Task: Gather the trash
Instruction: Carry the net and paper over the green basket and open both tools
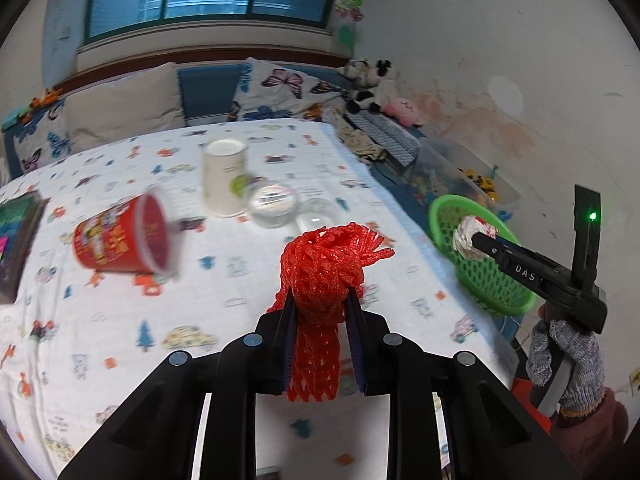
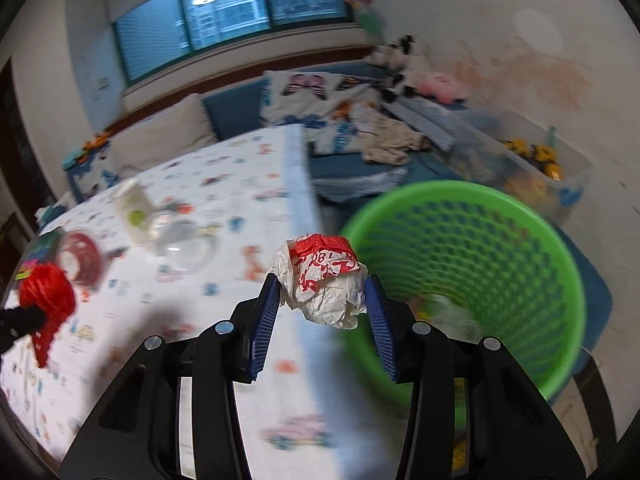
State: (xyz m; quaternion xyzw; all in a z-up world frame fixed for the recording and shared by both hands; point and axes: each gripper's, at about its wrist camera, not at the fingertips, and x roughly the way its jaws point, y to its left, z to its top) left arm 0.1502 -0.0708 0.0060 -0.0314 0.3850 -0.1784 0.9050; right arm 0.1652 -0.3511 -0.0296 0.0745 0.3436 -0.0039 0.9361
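Left gripper (image 1: 321, 300): clamped on red foam net (image 1: 324, 268), held above the patterned bedsheet (image 1: 120, 340).
Right gripper (image 2: 322, 300): clamped on crumpled red-and-white paper ball (image 2: 324, 284), at the bed's right edge, just left of the green mesh basket (image 2: 500, 216).
Farther left on the sheet: red cup (image 1: 120, 240) lying on its side, white cup (image 1: 224, 176) upright.

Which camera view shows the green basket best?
The right wrist view: the green basket fills its right half, its open mouth and mesh wall visible. In the left wrist view it is small, partly hidden behind the right hand-held gripper.
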